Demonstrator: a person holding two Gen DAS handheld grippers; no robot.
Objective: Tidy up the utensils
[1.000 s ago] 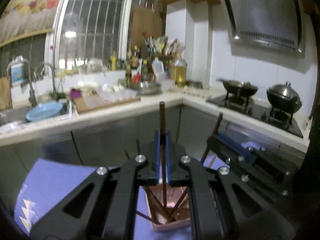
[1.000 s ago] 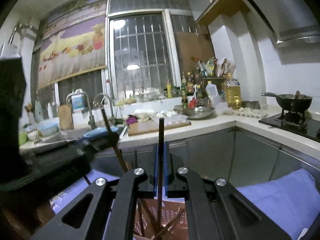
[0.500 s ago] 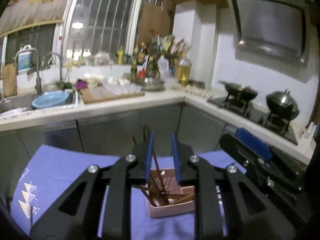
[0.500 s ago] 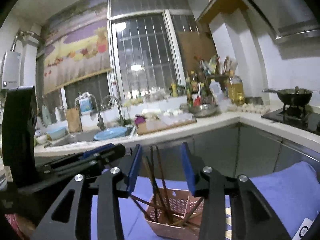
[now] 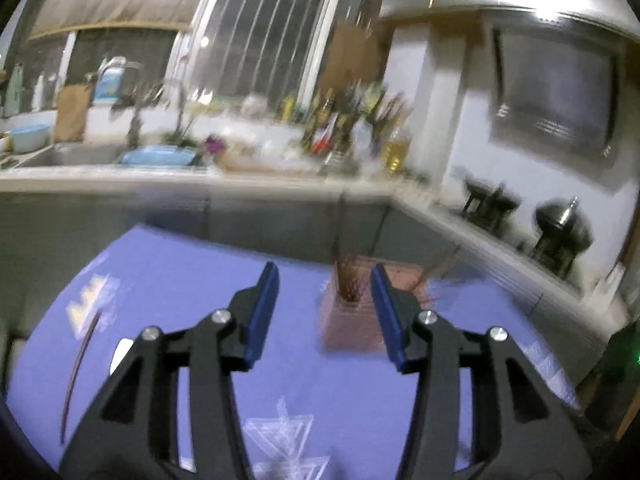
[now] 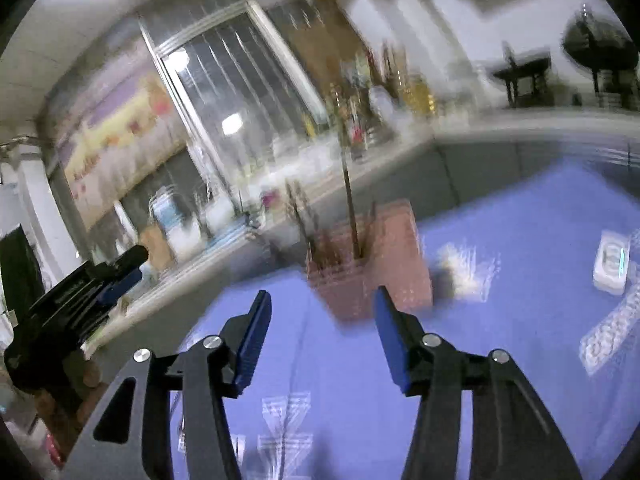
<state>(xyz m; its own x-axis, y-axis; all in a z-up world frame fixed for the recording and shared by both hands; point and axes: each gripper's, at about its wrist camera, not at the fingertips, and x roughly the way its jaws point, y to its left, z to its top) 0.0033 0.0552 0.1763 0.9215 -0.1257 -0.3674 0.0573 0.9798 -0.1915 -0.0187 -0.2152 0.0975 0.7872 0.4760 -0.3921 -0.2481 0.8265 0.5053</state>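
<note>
A pink utensil basket stands on the blue tablecloth with several dark chopsticks standing in it. It also shows in the right wrist view, with chopsticks sticking up. My left gripper is open and empty, just short of the basket. My right gripper is open and empty, near the basket's front. A loose chopstick lies on the cloth at the far left. Both views are motion-blurred.
The left gripper body shows at the left of the right wrist view. A white device lies on the cloth at the right. A counter with a sink, bottles and a stove with pots runs behind the table.
Both grippers let go of their chopsticks into the basket, opened wide and pulled back. The right wrist view has tilted, and the left one has swung left.
</note>
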